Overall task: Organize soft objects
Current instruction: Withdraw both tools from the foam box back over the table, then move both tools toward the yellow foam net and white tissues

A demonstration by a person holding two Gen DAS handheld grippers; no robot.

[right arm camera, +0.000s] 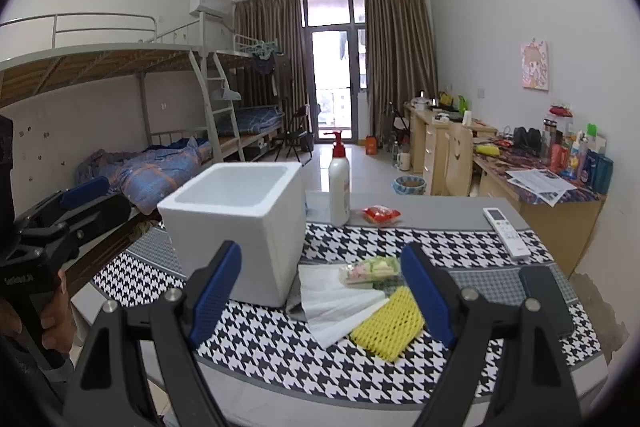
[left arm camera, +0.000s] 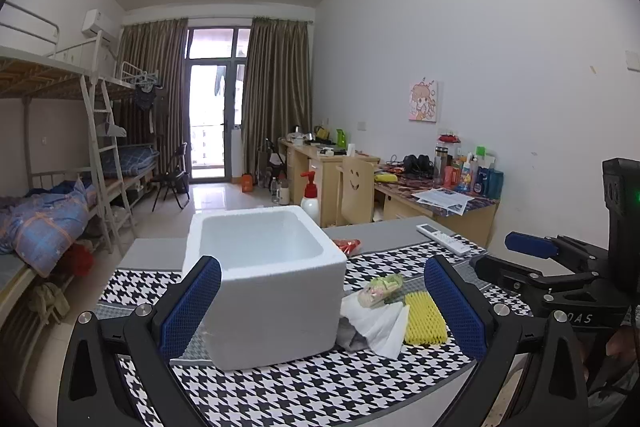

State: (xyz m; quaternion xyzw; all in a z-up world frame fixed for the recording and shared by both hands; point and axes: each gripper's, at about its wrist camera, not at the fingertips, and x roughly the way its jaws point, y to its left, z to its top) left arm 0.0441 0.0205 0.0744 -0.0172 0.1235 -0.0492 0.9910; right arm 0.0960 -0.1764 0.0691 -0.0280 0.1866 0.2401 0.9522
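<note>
Both our left gripper [left arm camera: 322,297] and right gripper [right arm camera: 320,285] hang released over the desk [right arm camera: 440,215]. Yellow foam [right arm camera: 390,327], tissue [right arm camera: 336,307] and a blurry packet [right arm camera: 370,269] lie beside the box [right arm camera: 236,223], whose inside we barely see.

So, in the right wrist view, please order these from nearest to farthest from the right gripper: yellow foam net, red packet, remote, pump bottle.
1. Yellow foam net: just ahead of the right gripper, by its right finger.
2. Remote: farther back, on the right.
3 and 4. Red packet and pump bottle: at the table's far edge, too close to rank.
</note>
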